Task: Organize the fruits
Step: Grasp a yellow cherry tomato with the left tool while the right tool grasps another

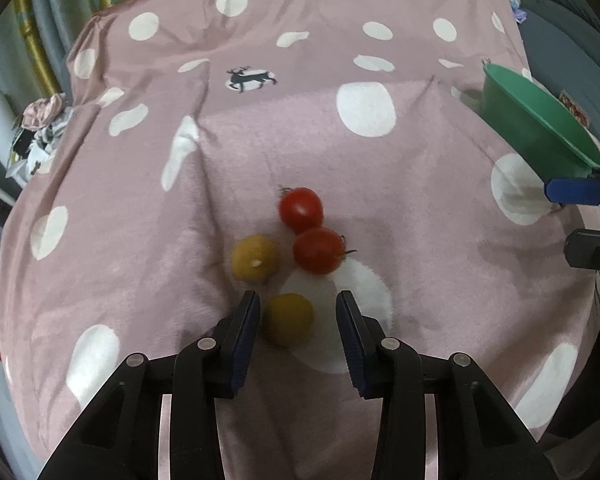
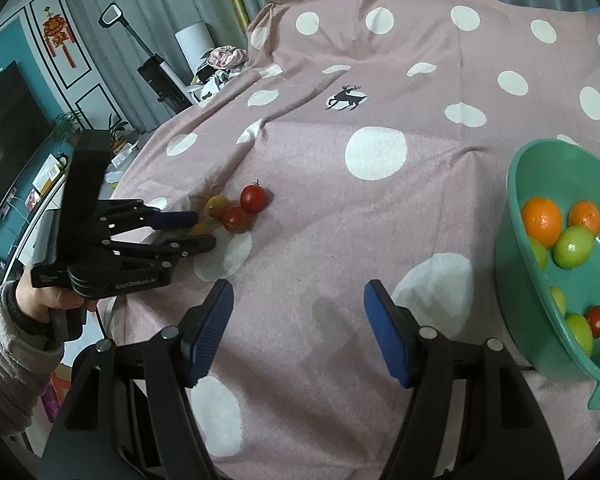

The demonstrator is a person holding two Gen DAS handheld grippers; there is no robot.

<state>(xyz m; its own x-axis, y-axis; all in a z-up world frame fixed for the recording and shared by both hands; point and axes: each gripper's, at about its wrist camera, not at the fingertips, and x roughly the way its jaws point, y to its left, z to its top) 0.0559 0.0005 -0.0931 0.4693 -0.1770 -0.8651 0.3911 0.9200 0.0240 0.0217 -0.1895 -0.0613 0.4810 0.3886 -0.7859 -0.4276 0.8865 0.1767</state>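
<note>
We are straddling a yellow tomato [image 1: 289, 319] with our left gripper [image 1: 298, 308]; its pads are not yet touching it. Another yellow tomato [image 1: 255, 258] is lying at eleven o'clock, two red tomatoes [image 1: 301, 210] at twelve. Our right gripper [image 2: 298, 300] is hanging half open and empty, the green bowl [image 2: 516, 272] of fruit sitting at three o'clock.

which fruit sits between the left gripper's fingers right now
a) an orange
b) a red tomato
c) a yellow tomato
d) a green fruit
c: in the left wrist view the left gripper has its jaws on either side of a yellow tomato, with a gap still showing on the right; the two red tomatoes lie beyond the fingertips, and the oranges are in the green bowl.
</note>
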